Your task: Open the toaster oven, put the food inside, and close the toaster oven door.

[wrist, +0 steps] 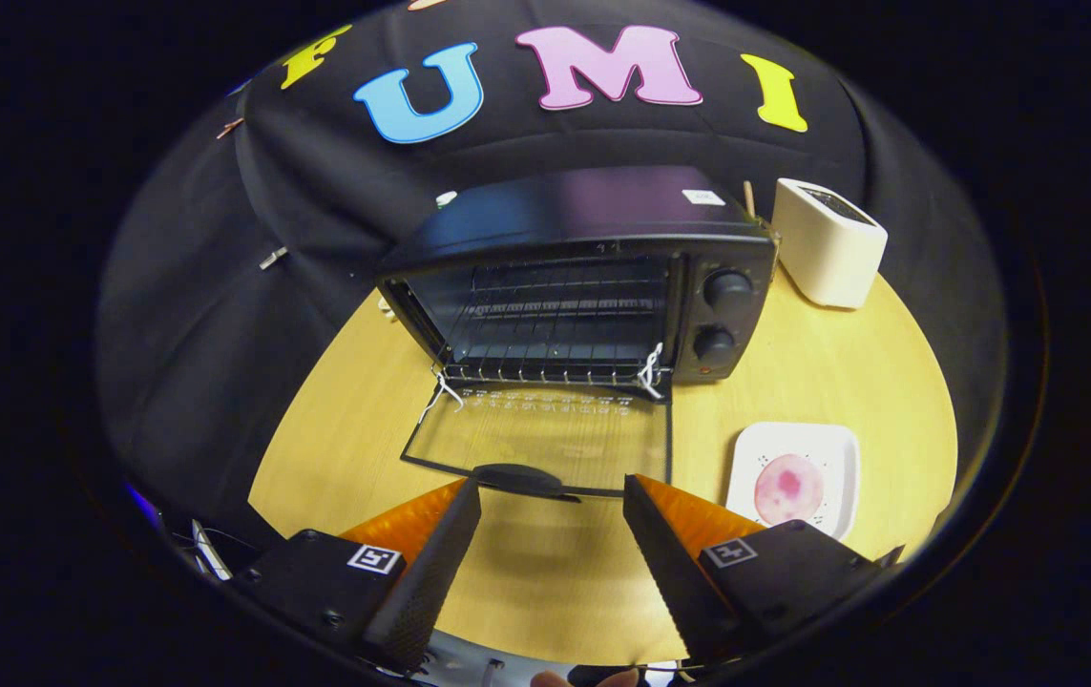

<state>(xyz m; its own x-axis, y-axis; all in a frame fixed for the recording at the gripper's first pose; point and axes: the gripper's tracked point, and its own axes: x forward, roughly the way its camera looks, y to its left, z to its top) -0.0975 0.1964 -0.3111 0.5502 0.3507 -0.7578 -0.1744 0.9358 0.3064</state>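
Gripper [553,496] spread, empty, near open toaster oven door [545,439]. Food [789,485] on plate [839,448], right: likely soft, light; pinch edges gently.

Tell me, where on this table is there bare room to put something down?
Bare wood lies left of the oven and its open door, and between the open gripper fingers. It is crowded right: plate with food, white box.

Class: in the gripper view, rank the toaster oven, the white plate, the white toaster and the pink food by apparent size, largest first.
1. Toaster oven, door open.
2. White plate and white toaster look alike; the plate is nearer, so unranked.
3. Pink food.
The gripper is open, empty.
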